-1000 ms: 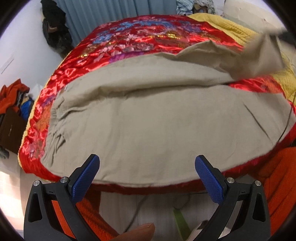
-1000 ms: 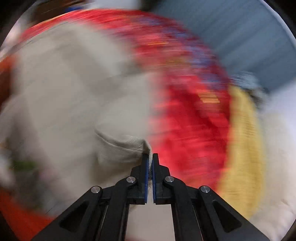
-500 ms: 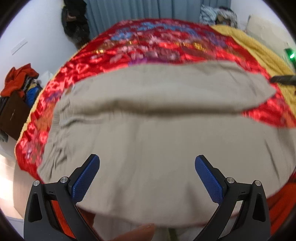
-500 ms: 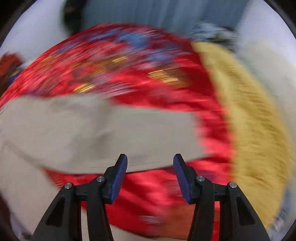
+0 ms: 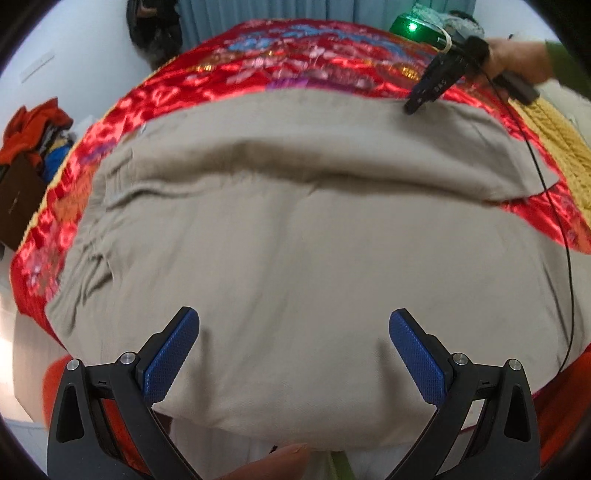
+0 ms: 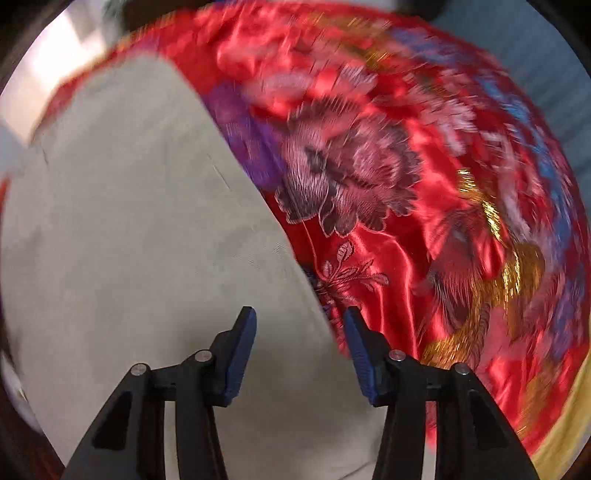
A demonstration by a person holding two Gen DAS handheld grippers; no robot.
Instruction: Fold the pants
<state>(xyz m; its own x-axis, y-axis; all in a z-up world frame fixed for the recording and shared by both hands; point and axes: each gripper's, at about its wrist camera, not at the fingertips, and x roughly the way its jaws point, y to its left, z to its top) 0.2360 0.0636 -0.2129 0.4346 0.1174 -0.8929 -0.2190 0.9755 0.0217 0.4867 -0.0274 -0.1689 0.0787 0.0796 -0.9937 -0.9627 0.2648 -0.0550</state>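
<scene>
Beige pants (image 5: 295, 229) lie spread across a red embroidered bedspread (image 5: 314, 55), one leg folded flat along the far side. My left gripper (image 5: 293, 317) hangs open over the near part of the pants, nothing between its blue pads. In the left wrist view, my right gripper (image 5: 412, 107) is held by a hand with a green sleeve, its tips at the far edge of the pants. In the right wrist view, the right gripper (image 6: 300, 314) has its jaws closing, still apart. The pants' edge (image 6: 310, 280) runs under the gap, not pinched.
A yellow blanket (image 5: 565, 147) covers the bed's right side. A black cable (image 5: 554, 221) trails over the pants from the right gripper. Clothes are piled on a dark stand (image 5: 33, 129) at left. A dark item (image 5: 155, 29) hangs by the curtain.
The right gripper let go of the lifted pant leg, which now lies flat, then swung to the pants' far edge. The left gripper sank closer to the near part of the pants.
</scene>
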